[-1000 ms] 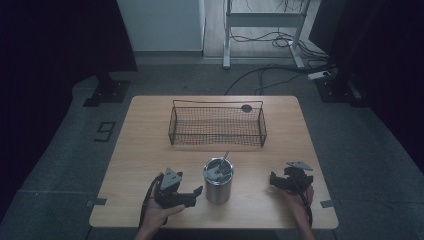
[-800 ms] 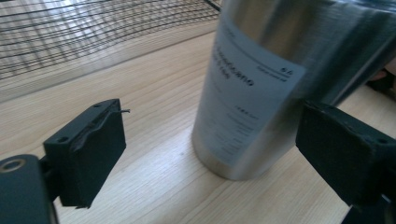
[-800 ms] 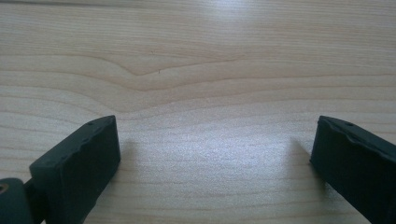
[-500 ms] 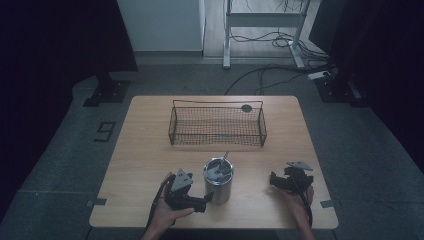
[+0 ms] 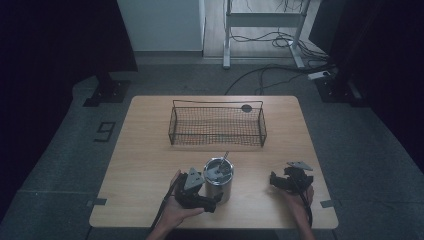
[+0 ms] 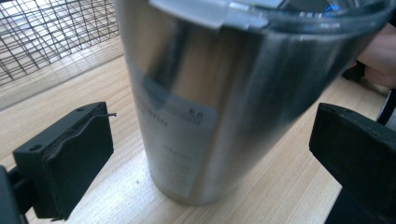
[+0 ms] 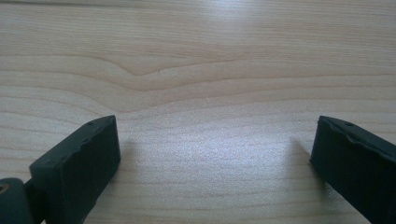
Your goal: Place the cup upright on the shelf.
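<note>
Table (image 5: pixel 150 165), wooden, one: its near edge is partly covered in the high view by the two forearms.

Wire basket (image 5: pixel 217 124), one: set well back on the table, apart from the tumbler; a small dark round item (image 5: pixel 246 108) at its far right corner cannot be made out. In the left gripper view the mesh is cut off at the upper left.

Steel tumbler (image 5: pixel 218 178), one: stood upright near the table's front edge, between the two grippers. A clear lid is fitted and a thin straw-like piece (image 5: pixel 225 156) is seen rising from it; the lettering on its label (image 6: pixel 177 126) is blurred and unread. The rim is cropped in the left gripper view.

Left gripper (image 6: pixel 210 154), one: jaws have just been opening and are spread wide on either side of the tumbler, a gap visible at each pad.

Right gripper (image 7: pixel 215 154), one: jaws are held wide apart over bare wood, nothing between them.
</note>
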Available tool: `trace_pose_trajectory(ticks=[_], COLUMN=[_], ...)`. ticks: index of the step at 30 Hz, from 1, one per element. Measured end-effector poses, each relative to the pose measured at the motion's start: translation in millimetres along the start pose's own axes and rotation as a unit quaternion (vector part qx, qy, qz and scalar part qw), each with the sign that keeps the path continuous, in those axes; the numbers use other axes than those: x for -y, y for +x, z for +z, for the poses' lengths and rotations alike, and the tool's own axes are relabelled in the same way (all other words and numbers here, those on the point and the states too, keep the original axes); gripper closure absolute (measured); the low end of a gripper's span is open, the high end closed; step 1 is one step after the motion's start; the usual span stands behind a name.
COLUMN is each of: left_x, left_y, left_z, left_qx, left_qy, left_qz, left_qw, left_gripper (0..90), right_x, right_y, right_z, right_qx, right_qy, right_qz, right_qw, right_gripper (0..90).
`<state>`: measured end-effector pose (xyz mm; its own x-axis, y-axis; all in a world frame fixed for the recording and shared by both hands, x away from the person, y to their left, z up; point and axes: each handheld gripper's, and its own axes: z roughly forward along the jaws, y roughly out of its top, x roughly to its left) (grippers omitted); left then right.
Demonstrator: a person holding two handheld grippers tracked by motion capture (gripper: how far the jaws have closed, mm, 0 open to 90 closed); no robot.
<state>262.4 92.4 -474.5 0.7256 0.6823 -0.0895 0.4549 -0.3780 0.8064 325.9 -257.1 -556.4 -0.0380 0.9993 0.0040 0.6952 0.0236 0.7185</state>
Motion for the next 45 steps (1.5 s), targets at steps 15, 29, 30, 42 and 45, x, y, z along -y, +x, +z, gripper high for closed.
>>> trace_pose_trajectory(ticks=[15,29,30,42,45], left_x=[-14.6,-14.7,-14.3,-13.6,-14.2], left_y=[-3.4,-7.0,-7.1,-5.8,-4.6], left_z=[25.6,31.9,31.9,29.6,26.8], left_qx=[-0.005,-0.024,-0.024,-0.026,-0.026], left_qy=[0.002,-0.002,-0.004,-0.009,-0.014], left_qz=[0.001,0.021,0.021,0.017,0.016], left_qw=[1.0000,0.9995,0.9995,0.9995,0.9994], left_gripper=[0.0,3.5,3.5,3.8,3.9], right_x=[0.0,0.0,-0.1,-0.1,-0.1], right_y=[0.0,0.0,-0.2,-0.2,-0.2], right_z=[0.0,0.0,0.0,0.1,0.0], right_qx=[0.000,0.000,0.001,0.001,0.001], right_qy=[0.000,0.000,0.001,0.001,0.001], right_qz=[0.000,0.000,0.004,0.004,0.004], right_qw=[1.0000,1.0000,1.0000,1.0000,1.0000], right_gripper=[1.1,0.8,0.8,0.8,0.8])
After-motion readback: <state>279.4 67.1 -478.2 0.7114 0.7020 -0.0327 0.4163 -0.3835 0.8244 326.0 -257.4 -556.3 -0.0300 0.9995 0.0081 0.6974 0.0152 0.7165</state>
